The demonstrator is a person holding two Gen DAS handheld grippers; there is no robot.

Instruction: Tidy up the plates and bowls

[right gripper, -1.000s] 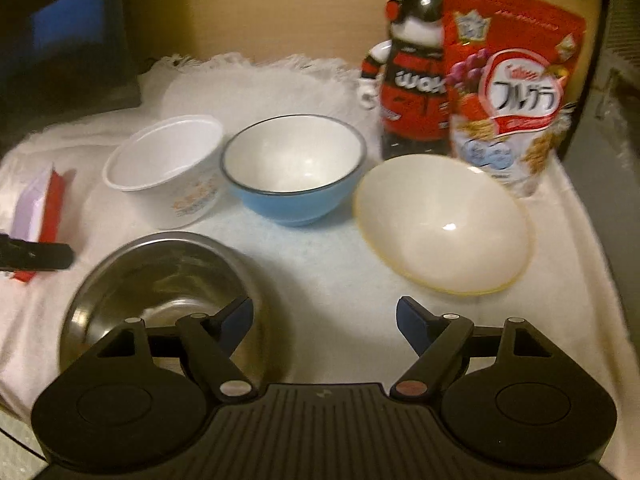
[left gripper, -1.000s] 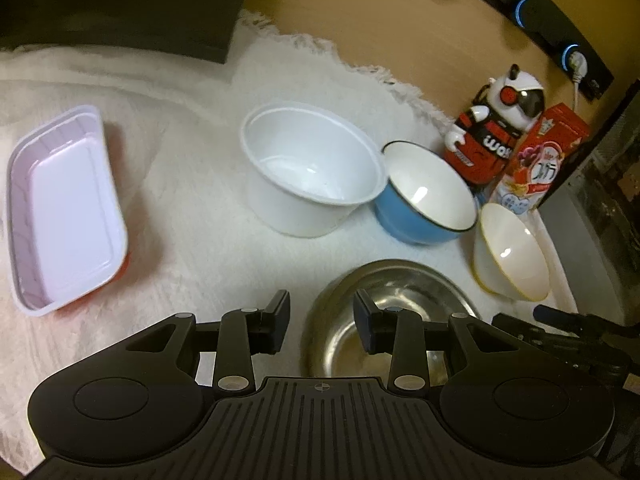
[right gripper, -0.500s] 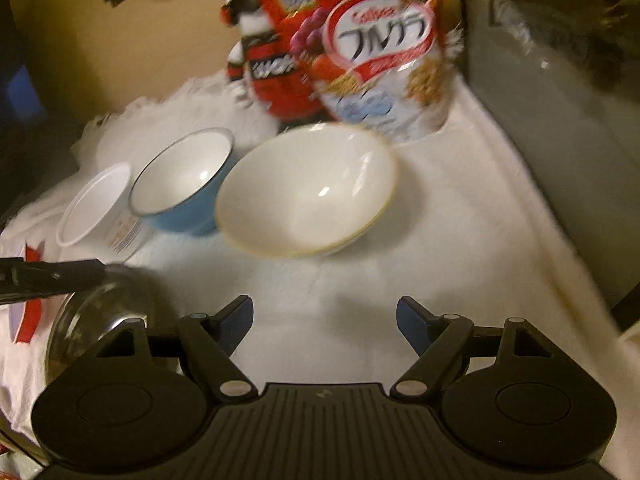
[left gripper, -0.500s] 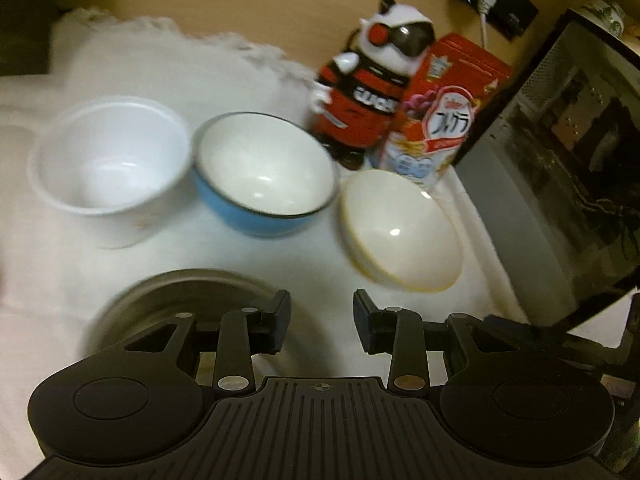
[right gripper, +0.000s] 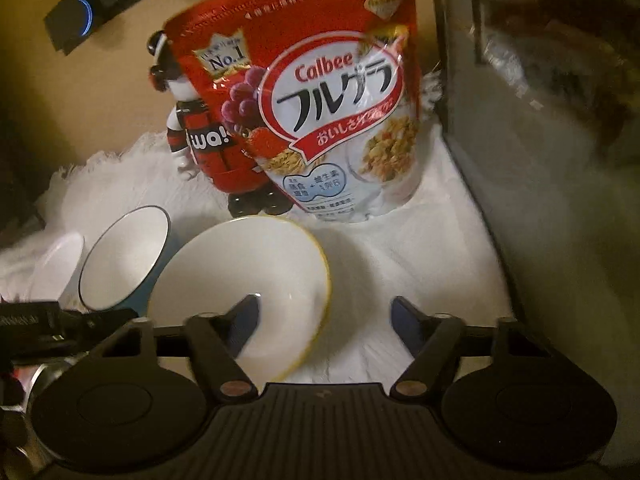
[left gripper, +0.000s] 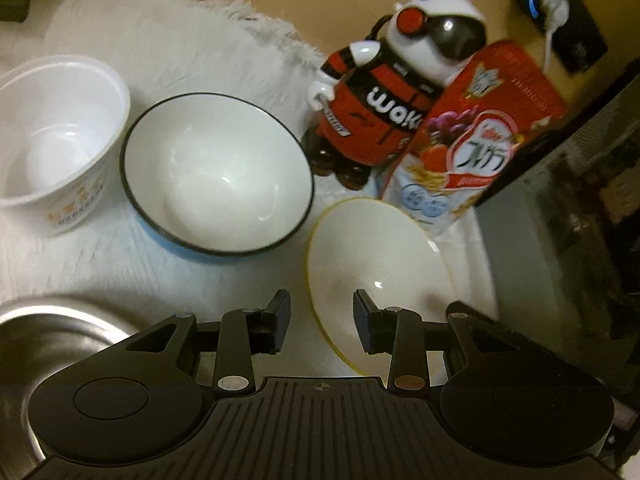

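A cream bowl with a yellow rim (left gripper: pixel 376 272) (right gripper: pixel 240 272) sits on the white cloth in front of the cereal bag. My left gripper (left gripper: pixel 320 316) is open, and the bowl's left rim lies between its fingers without touching either. My right gripper (right gripper: pixel 324 320) straddles the bowl's right rim with its jaws closing: the left finger (right gripper: pixel 244 320) is over the inside and the right finger (right gripper: pixel 404 320) stands clear outside. Left of it are a blue bowl with a white inside (left gripper: pixel 216 172) (right gripper: pixel 120 256), a white disposable bowl (left gripper: pixel 60 128) and a steel bowl (left gripper: pixel 48 344).
A red and black toy figure (left gripper: pixel 392 92) and a red cereal bag (right gripper: pixel 320 112) stand right behind the cream bowl. A dark glass-fronted cabinet (right gripper: pixel 540 160) walls off the right side. The white cloth (right gripper: pixel 420 272) lies bare to the right of the bowl.
Both grippers have swept to the right, from over the steel bowl to the cream bowl. The right jaws have narrowed. The pink tray has left the left view.
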